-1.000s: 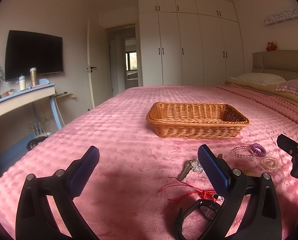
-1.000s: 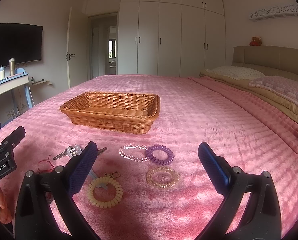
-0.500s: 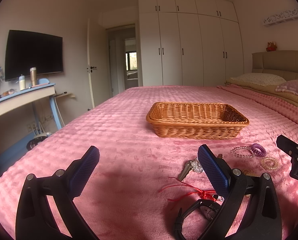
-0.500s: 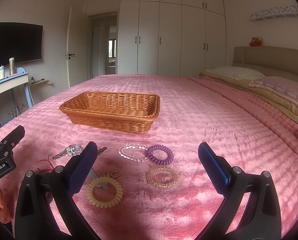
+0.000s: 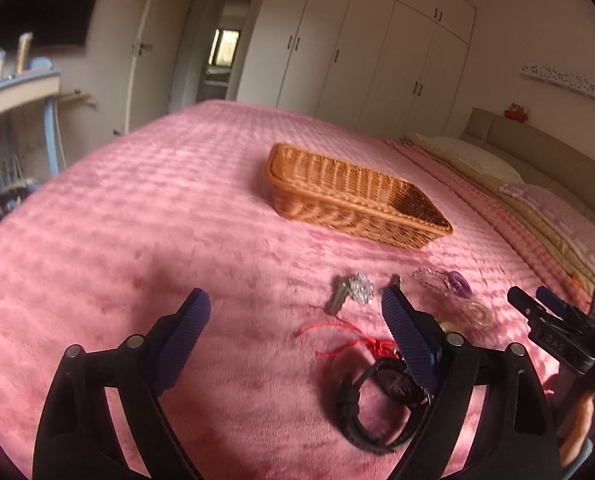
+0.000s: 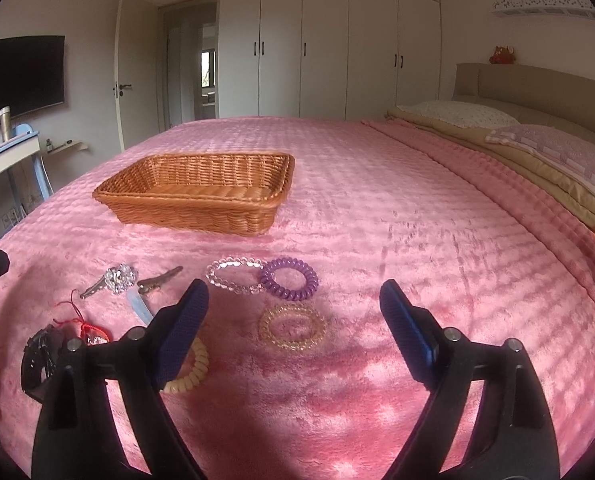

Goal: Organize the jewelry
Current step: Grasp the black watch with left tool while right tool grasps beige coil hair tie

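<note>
The left tongs (image 5: 293, 332) are held wide apart over the pink bed (image 5: 145, 216), nothing gripped. A black watch (image 5: 377, 400) and red string (image 5: 345, 344) are seen just by the right finger, a wicker basket (image 5: 349, 200) further back, the view tilted and blurry.

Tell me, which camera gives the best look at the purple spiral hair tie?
The right wrist view: the purple spiral hair tie lies whole and sharp on the pink blanket, touching the clear bead bracelet. In the left wrist view it is a small, blurred purple shape near the frame's right side.
</note>
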